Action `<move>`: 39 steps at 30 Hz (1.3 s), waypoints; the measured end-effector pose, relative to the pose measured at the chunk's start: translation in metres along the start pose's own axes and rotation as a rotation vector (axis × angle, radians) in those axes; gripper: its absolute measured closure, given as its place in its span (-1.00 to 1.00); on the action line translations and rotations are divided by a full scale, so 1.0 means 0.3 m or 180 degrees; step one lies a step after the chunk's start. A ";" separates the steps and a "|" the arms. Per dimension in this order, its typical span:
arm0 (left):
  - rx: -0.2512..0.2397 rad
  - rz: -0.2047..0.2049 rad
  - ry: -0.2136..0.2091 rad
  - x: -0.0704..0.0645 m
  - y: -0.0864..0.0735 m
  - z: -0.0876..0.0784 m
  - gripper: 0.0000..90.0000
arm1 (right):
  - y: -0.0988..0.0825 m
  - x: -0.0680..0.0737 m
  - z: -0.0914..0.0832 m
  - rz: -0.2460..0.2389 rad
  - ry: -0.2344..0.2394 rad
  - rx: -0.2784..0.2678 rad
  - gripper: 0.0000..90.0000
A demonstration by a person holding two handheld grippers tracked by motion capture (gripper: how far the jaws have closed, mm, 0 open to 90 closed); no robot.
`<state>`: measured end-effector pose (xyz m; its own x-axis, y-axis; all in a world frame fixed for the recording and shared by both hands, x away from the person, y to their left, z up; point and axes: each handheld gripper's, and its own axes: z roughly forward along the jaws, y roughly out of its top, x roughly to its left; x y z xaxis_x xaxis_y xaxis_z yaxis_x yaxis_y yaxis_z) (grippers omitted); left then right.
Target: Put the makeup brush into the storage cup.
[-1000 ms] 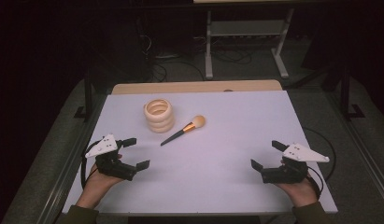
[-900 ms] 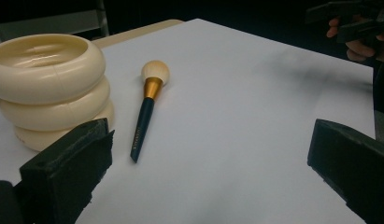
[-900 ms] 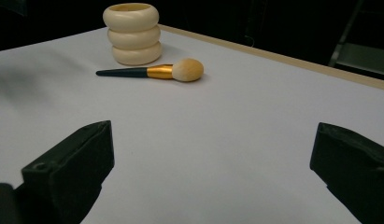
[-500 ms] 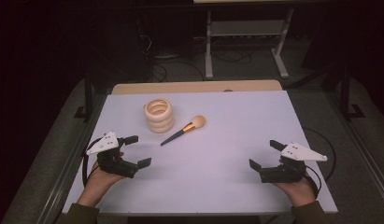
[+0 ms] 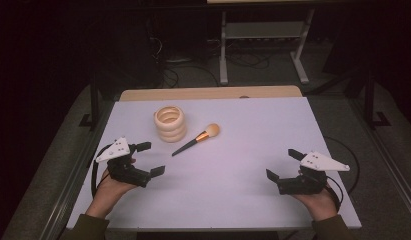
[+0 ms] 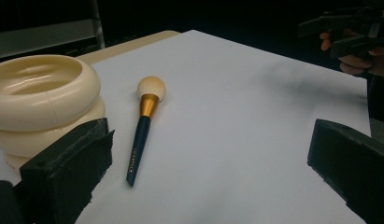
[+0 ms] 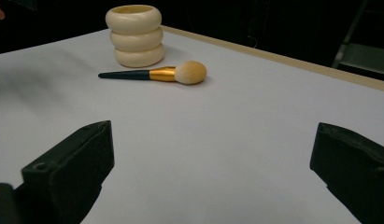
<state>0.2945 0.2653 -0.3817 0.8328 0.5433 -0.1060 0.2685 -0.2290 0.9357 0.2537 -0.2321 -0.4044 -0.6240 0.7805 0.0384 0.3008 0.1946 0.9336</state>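
Change since the earlier frames: the left gripper (image 5: 147,159) has edged slightly toward the table centre; the right gripper (image 5: 281,163) sits almost where it was. Brush and holder have not shifted.

Item 1: cream-coloured holder of three stacked rounded rings, hollow down the middle (image 5: 170,123). It stands upright on the pale lilac table top (image 5: 253,135), at about 11 o'clock from the table's centre. What can be seen of its well, from the high view and the left gripper view (image 6: 38,102), holds nothing; the bottom of the well cannot be made out.

Item 2: make-up brush with dark slim handle, gold metal ferrule and pale round bristle head (image 5: 197,139). It lies flat on the table just beside the holder, at the holder's 4 o'clock, not touching it. In the high view its long axis runs from 8 o'clock, handle tip, to 2 o'clock, bristle head. Small lettering on the handle (image 6: 139,140) is too small to read.

Item 3: left gripper, at the table's 8 o'clock, jaws spread wide, nothing between them, handle tip nearest.

Item 4: right gripper, at the table's 4 o'clock, jaws spread wide and empty, well apart from the brush (image 7: 157,73). The person's forearms are cut off by the bottom edge.
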 end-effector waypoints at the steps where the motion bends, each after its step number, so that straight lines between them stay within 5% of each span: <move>1: -0.0005 0.0000 0.0002 0.001 0.000 0.000 -1.00 | 0.000 0.001 0.000 -0.0003 0.0000 0.0000 -1.00; 39: -0.0065 0.0038 -0.0125 0.019 0.053 0.079 -1.00 | -0.001 0.004 0.003 0.0023 0.0002 0.0015 -1.00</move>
<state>0.3150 0.2455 -0.3754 0.8544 0.5084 -0.1076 0.2488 -0.2185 0.9436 0.2534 -0.2308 -0.4051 -0.6222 0.7816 0.0454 0.3087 0.1916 0.9317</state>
